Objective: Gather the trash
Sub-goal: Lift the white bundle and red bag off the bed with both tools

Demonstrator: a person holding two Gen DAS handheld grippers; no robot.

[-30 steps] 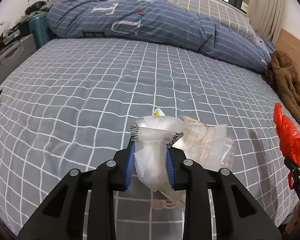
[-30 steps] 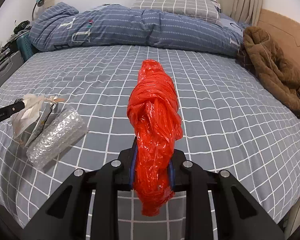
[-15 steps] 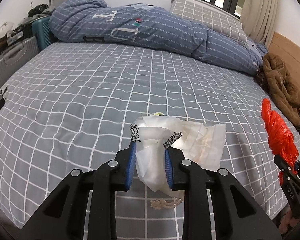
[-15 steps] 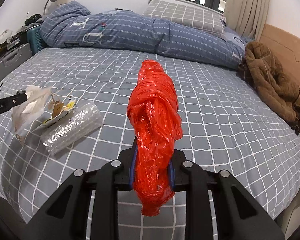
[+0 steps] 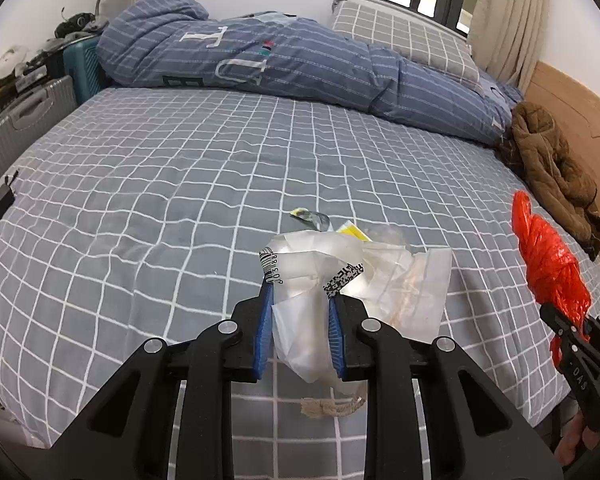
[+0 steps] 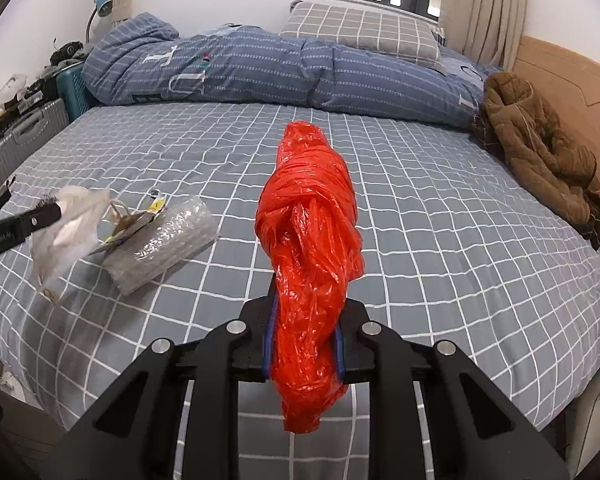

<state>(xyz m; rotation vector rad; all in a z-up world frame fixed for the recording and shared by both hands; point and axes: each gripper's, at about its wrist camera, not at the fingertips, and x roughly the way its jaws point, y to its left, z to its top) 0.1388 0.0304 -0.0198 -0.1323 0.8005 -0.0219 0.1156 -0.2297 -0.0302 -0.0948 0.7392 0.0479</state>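
Both claws have drawn back from the grey checked bed (image 5: 180,184). The left claw (image 5: 300,334) pinches a crumpled clear plastic bag (image 5: 304,320); the right claw (image 6: 304,348), closing, clamps a twisted red plastic bag (image 6: 308,232). A bubble-wrap roll (image 6: 164,240) and what look like scraps remain, so collecting seems unfinished.

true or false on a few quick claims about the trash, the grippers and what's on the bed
1. The right gripper holds a red plastic bag. True.
2. The left gripper is empty. False: it grips a clear plastic bag.
3. A roll of bubble wrap lies on the bed. True.
4. The brown jacket lies in the middle of the bed. False: it sits at the edge by the wooden headboard.
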